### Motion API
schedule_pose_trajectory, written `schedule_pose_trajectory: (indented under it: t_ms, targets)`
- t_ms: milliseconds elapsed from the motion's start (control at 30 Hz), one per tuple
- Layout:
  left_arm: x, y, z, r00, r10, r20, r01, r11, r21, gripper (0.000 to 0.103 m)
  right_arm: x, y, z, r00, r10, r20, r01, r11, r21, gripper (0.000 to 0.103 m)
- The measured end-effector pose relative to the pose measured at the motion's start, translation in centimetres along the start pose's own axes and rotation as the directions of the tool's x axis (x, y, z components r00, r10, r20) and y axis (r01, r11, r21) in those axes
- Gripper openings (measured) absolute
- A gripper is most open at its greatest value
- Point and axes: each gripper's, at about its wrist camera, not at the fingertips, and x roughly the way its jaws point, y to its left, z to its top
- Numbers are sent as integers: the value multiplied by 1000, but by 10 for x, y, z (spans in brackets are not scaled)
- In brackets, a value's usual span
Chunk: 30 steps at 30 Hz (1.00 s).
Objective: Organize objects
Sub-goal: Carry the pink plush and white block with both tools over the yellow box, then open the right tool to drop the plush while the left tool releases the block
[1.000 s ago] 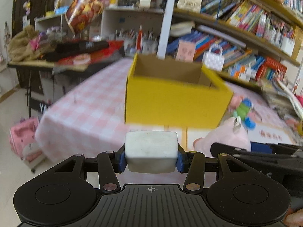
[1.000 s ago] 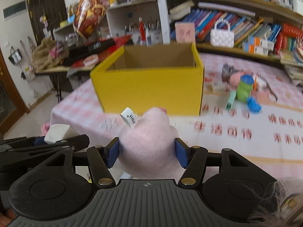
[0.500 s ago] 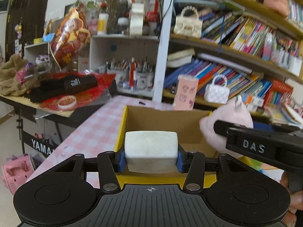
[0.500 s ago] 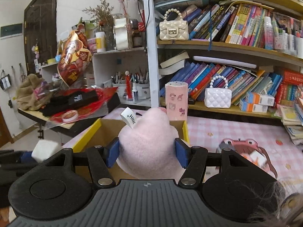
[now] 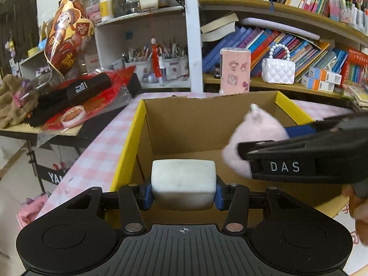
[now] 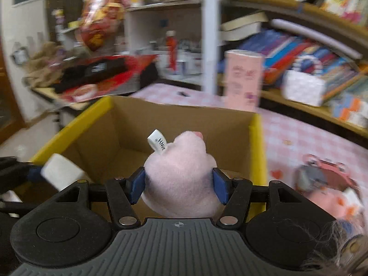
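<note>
An open yellow cardboard box [image 5: 128, 142] with a brown inside stands on the pink checked table. My left gripper [image 5: 183, 193] is shut on a white foam block [image 5: 184, 177] and hangs over the box's near left part. My right gripper [image 6: 179, 184] holds a pink plush toy [image 6: 181, 174] with a white tag over the box [image 6: 257, 142]. Its jaws are opening, and the blue pads still touch the plush. In the left wrist view the plush [image 5: 255, 133] and the right gripper [image 5: 260, 142] come in from the right. The white block [image 6: 59, 172] shows at the left in the right wrist view.
Another pink toy [image 6: 331, 184] lies on the tablecloth right of the box. Behind the box stand a pink case [image 5: 234, 69], a white handbag [image 5: 278, 71] and bookshelves. A cluttered side table [image 5: 76, 92] sits to the left, with floor below.
Both grippers travelled forward with their loads, from in front of the box's yellow wall to above its open top. The box's inside now fills both views.
</note>
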Motion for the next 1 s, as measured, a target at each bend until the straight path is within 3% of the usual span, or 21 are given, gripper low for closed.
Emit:
schedule_pose_trajectory:
  t_ms: [100,200,333,433,467,567,667,833,1000]
  targets:
    - [-1,0,1,1000,14,-3,-14,1000,-27,48,10,-2,6,991,125,-52,-128,990,-54,59]
    - [0,-1,3,999,31,-8,-31,998,-47,48,17,-6,9,981,178,-82,-182,983,-41,50]
    - [1,-1,4,999,47,3,-46,996,-74,49,21,-5,14,980,191,-62,-195,977,-82,51]
    - [3,-2,9,999,52,-11,-52,996,-67,59,21,-7,18,984,169,-48,-172,983,-66,56]
    - [-1,-1,10,999,49,-1,-49,996,-68,69,20,-7,18,985,166,-45,-169,984,-59,57]
    - [-22,-2,12,996,47,69,-43,998,-55,82,6,-8,16,990,141,3,-141,990,-6,61]
    - [-43,-1,12,992,46,114,-40,997,-61,84,-16,-9,14,989,132,65,-136,990,47,61]
    - [-75,2,-1,993,42,115,-27,991,-131,84,-63,-4,3,988,43,145,-51,997,55,65]
    - [-95,2,-29,997,60,55,-48,977,-208,88,-92,4,-27,992,-66,108,56,994,94,67]
